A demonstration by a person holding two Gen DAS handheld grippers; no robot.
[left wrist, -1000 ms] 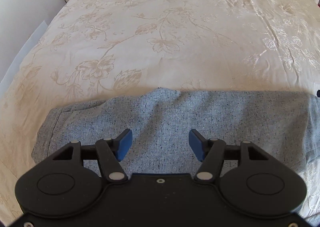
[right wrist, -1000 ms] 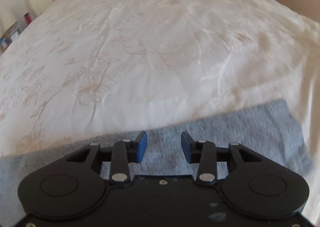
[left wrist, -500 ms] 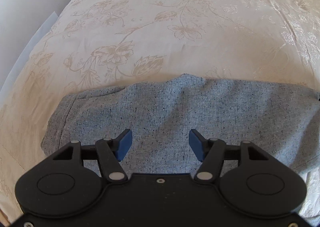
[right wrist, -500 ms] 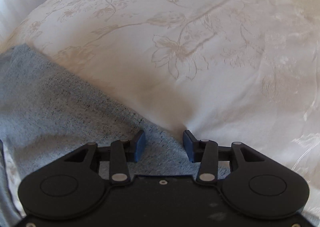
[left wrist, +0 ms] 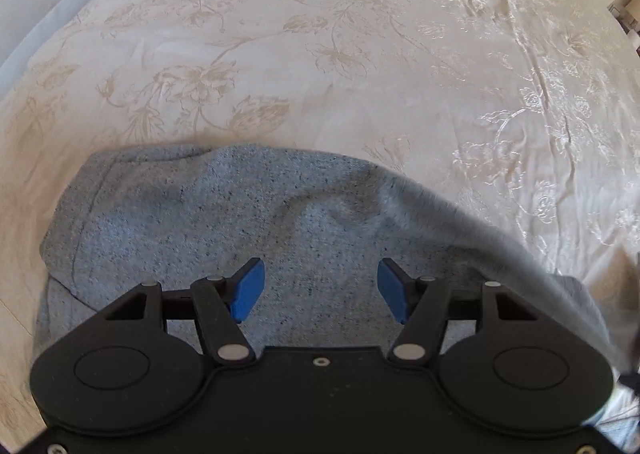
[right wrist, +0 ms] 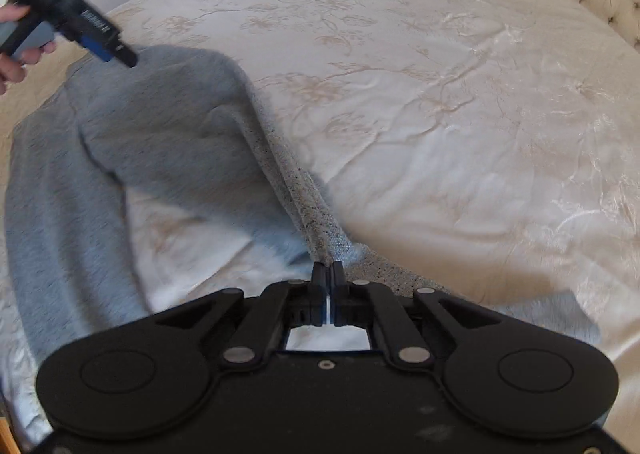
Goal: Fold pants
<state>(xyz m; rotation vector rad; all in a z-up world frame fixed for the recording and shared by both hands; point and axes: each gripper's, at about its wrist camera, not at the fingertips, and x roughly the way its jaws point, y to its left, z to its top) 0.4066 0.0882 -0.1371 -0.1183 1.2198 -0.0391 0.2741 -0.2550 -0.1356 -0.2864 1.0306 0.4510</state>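
On a floral bedspread [left wrist: 360, 53], the right tool [right wrist: 327, 274] is clenched on an edge of the gray pants [left wrist: 208, 221], lifting it off the bed, while the left tool [left wrist: 318, 286] hovers above them, jaws spread, gripping nothing.

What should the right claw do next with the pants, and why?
Probably carry the pinched edge across toward the left claw. The right claw is shut on the gray pants, lifting one end off the bedspread, while the left claw hovers open over the other end.

One pair of grey pants [left wrist: 192, 221], one bedspread [left wrist: 360, 53], two grippers, one hand [right wrist: 16, 53].
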